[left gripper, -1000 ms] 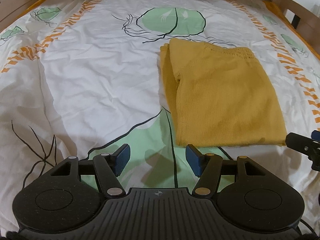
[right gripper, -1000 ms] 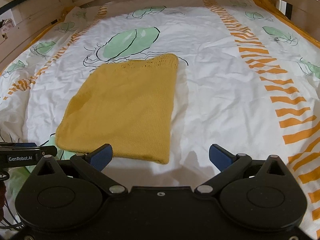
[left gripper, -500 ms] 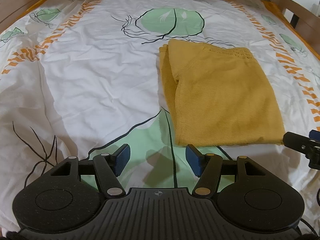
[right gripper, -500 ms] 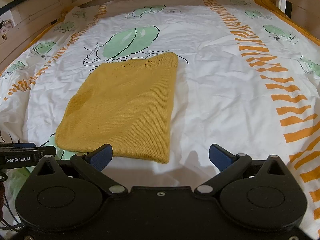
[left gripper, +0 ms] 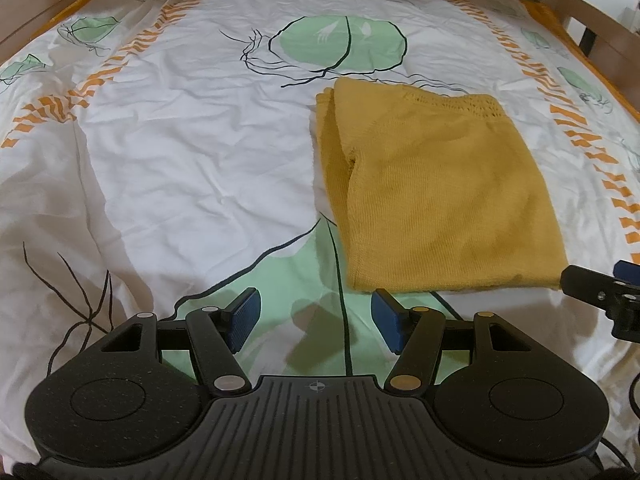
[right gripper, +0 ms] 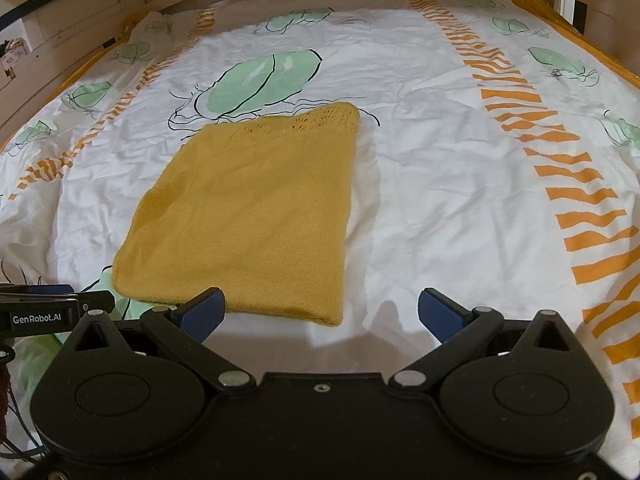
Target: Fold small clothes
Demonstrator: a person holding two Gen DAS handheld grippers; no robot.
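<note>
Garment: folded yellow knit (left gripper: 440, 196), flat on the bed (left gripper: 180, 152), mid-sheet.
Left gripper (left gripper: 316, 318): fingers (left gripper: 244, 320) parted, holding nothing; knit lies ahead and to their right, near edge just beyond the right pad.
Right gripper (right gripper: 320, 312): fingers (right gripper: 440, 314) spread wide, empty; knit's near right corner sits between them, left pad overlapping its hem.

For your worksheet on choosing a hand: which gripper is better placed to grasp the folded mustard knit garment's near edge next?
Right. The right gripper, open, straddles the folded mustard knit garment's near right corner; the left gripper sits left of it.
</note>
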